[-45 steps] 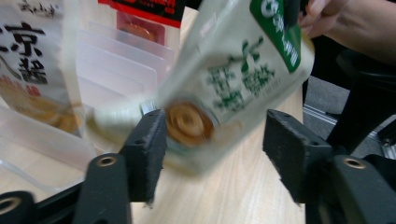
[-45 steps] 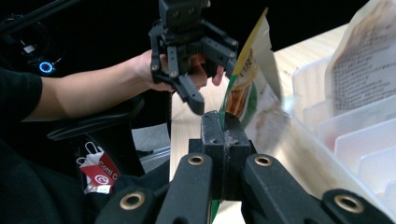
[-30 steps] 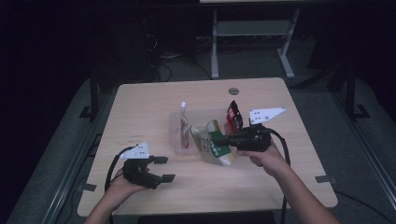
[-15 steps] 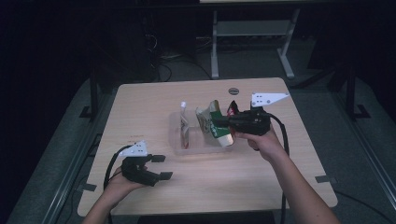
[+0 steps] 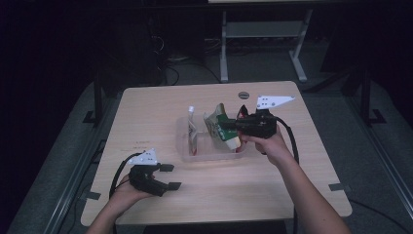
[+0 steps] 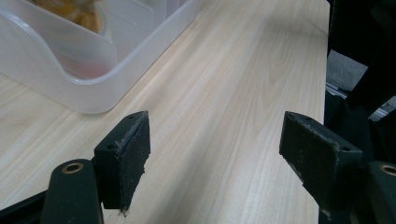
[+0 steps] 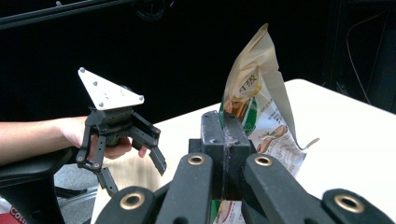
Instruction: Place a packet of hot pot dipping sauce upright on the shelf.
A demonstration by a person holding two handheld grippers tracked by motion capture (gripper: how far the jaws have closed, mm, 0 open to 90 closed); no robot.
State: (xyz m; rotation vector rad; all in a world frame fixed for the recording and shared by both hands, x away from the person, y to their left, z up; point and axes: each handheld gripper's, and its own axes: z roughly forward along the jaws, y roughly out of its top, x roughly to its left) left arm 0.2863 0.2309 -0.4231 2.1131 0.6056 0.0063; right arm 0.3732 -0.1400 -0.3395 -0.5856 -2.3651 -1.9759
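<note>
- Right hand-held gripper (image 5: 233,130) squeezed shut on a snack bag (image 5: 220,126), held up over the clear plastic bin (image 5: 181,141) in the middle of the surface (image 5: 292,185).
- In the right gripper view, just a thin bit of the snack bag (image 7: 254,107) pinched between the jaws of the right hand-held gripper (image 7: 225,140); might slip out, because the bag is smooth and floppy.
- Might crush the snacks inside, with such a tight squeeze.
- Loose bottom of the bag hanging near the bin wall; might catch on the rim and tip or push the bin.
- Other packets already standing in the bin, like a white-topped one (image 5: 191,119); might get knocked over by a swing of the bag.
- Left hand-held gripper (image 5: 168,176) wide open, nothing in it, down low near the near edge of the surface, well away from the bin.
- In the left gripper view, a bin corner (image 6: 88,88) just ahead of the left hand-held gripper (image 6: 215,140), with bare wood between.
- Lots of free room in front of the bin and on the left side.
- Less room on the right: edge not far from the right hand.
- A small round cap (image 5: 243,95) near the far edge.
</note>
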